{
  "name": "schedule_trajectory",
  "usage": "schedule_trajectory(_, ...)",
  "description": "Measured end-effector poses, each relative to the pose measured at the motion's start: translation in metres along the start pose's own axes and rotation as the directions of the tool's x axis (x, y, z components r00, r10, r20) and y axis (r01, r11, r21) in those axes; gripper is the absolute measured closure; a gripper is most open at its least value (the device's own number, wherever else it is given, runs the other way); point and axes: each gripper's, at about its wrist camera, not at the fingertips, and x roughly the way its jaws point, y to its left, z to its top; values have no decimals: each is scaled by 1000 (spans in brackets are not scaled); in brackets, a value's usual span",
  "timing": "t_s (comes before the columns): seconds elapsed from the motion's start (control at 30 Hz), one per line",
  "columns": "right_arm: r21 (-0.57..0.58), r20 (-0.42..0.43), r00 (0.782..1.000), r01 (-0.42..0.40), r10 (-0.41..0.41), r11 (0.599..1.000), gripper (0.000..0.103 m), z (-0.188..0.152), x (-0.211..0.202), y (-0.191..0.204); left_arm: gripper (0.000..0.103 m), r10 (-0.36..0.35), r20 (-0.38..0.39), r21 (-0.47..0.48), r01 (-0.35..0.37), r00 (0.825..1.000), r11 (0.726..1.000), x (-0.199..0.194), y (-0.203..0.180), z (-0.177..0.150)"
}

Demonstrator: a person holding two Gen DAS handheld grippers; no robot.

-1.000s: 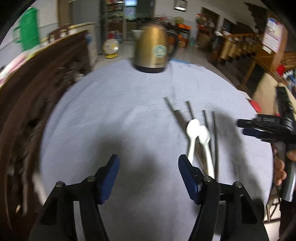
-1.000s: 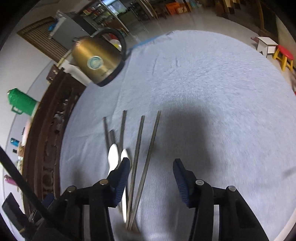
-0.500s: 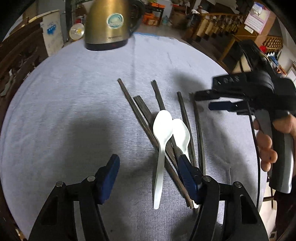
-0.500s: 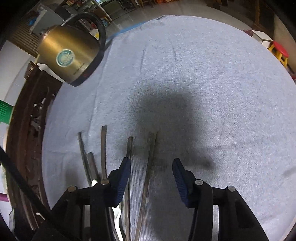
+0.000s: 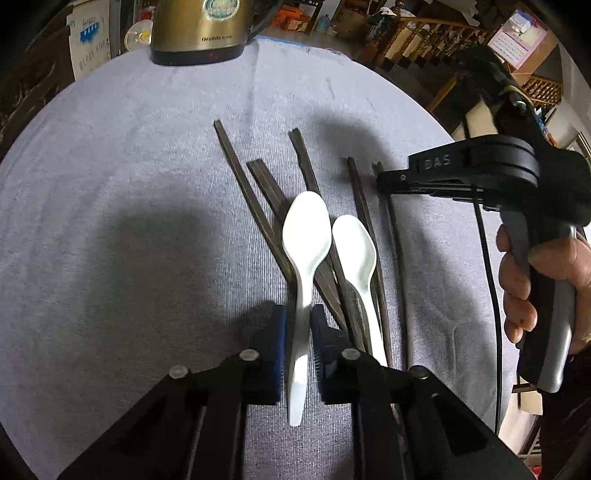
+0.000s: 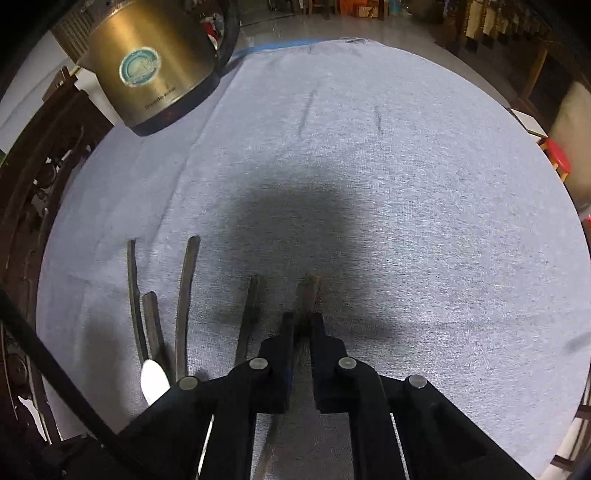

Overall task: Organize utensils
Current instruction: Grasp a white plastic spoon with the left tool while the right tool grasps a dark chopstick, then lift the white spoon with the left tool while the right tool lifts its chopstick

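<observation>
Two white plastic spoons lie over several dark chopsticks point(image 5: 236, 173) on the grey tablecloth. My left gripper point(image 5: 298, 314) is closing, and its blue pads press on the handle of the left spoon point(image 5: 306, 229). The second spoon point(image 5: 354, 243) rests just to its right. My right gripper point(image 6: 303, 317) points steeply down, its jaws closing on the far end of the rightmost chopstick point(image 6: 308, 286). In the left wrist view the right gripper point(image 5: 382, 179) shows side-on over that chopstick point(image 5: 397, 258). Other chopsticks point(image 6: 186, 280) and a spoon tip point(image 6: 153, 380) lie left of it.
A brass kettle point(image 5: 199, 29) point(image 6: 147, 62) stands at the table's far edge. The round table's grey cloth point(image 6: 406, 221) stretches right of the utensils. A person's hand point(image 5: 524, 280) grips the right tool's handle. Dark wooden furniture stands at left, a red stool point(image 6: 557, 155) at right.
Both grippers came down over the utensils and went from open to shut. The left one now pinches the left spoon's handle. The right one now clamps the rightmost chopstick's end.
</observation>
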Motion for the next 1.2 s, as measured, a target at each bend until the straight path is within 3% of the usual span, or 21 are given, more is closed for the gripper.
schedule_trajectory(0.3, 12, 96, 984, -154, 152, 988, 96, -25, -28, -23, 94, -6, 65, -21, 8, 998, 1000, -16, 9, -11)
schedule_trajectory(0.53, 2, 210, 942, -268, 262, 963, 96, -47, -83, -52, 94, 5, 197, -22, -1, 980, 1000, -75, 8, -29)
schedule_trajectory(0.8, -71, 382, 874, -297, 301, 952, 97, -75, -140, -44, 94, 13, 337, 4, -15, 942, 1000, -130, -14, -63)
schedule_trajectory(0.87, -88, 386, 884, -250, 265, 964, 97, -82, -143, -41, 94, 22, 364, 6, -26, 931, 1000, -141, -17, -72)
schedule_trajectory(0.93, -82, 370, 889, -256, 268, 963, 97, -85, -138, -43, 94, 19, 375, 9, -24, 927, 1000, -149, -25, -73)
schedule_trajectory(1.03, -19, 275, 921, -280, 275, 960, 95, -79, -116, -52, 94, 28, 378, 7, -33, 925, 999, -148, -26, -75)
schedule_trajectory(1.1, 12, 230, 933, -287, 276, 958, 88, -74, -99, -57, 94, 30, 370, -7, -30, 929, 1000, -141, -25, -70)
schedule_trajectory(1.2, 23, 174, 960, -226, 219, 974, 74, -63, -75, -54, 94, 41, 345, -31, -32, 938, 999, -130, -16, -65)
